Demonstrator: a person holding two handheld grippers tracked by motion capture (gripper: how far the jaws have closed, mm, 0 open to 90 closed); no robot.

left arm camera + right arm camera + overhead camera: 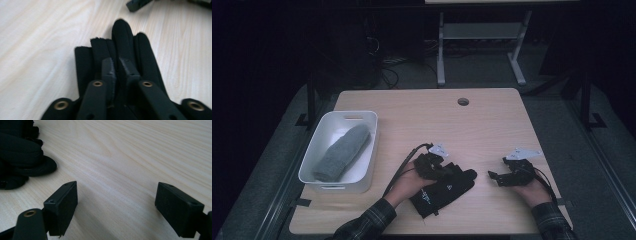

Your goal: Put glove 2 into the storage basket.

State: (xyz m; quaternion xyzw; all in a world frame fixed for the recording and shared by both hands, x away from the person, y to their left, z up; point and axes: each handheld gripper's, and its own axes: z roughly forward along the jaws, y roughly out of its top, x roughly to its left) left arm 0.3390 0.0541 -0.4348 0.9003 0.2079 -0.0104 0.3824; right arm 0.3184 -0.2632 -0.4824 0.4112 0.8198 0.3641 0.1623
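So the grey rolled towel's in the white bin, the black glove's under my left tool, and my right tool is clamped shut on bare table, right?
Not quite: the right tool stands wide open over bare table, as the right gripper view shows. The grey rolled towel is in the white bin, and the black glove lies under the left tool.

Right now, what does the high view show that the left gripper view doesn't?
High view's extras: a white bin with a grey roll lying in it, and a round hole near the far edge.

Left gripper view's extras: a close look at the left gripper, its jaws close together right over the glove, so you can tell the glove's finger tips apart.

Shared: the black glove and the wooden table.
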